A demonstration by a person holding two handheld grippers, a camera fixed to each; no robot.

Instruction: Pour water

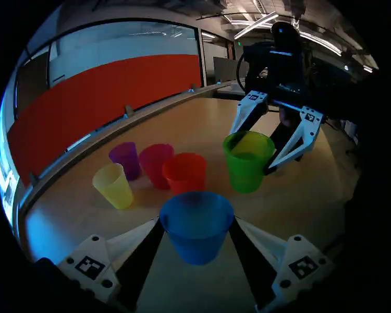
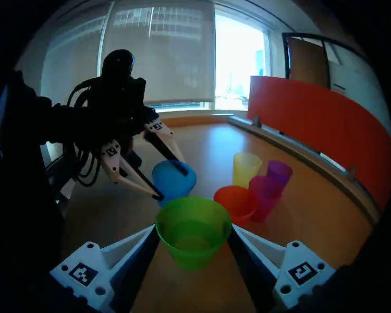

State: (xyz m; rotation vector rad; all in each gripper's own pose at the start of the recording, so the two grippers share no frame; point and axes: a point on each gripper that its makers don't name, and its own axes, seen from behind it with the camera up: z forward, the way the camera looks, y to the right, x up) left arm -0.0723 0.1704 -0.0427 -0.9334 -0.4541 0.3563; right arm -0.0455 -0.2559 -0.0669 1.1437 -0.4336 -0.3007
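**Two cups gripped, both upright**

Here's the left gripper (image 1: 196,224), fingers clamped on the blue cup (image 1: 197,235); one finger sits on each side of its wall, and the cup stands straight with its rim level. Just across the wooden surface (image 1: 305,208) is the right gripper (image 1: 250,152), fingers pressed on either flank of the green cup (image 1: 246,164) — that one is upright too. The two held cups are near each other but apart, rims not touching; whether the green cup's base rests on the surface or hangs just over it, I cannot tell.

In the right gripper view, the green cup sits between the near fingers; a pale line low inside it may be liquid, though that is hard to make out.

Off to the side stand four spare cups, bunched close — yellow cup (image 1: 113,185), purple cup (image 1: 126,159), pink cup (image 1: 155,164) and orange cup (image 1: 185,172); all are upright on the surface, mouths up. The long red panel (image 1: 91,99) runs along the edge behind them.
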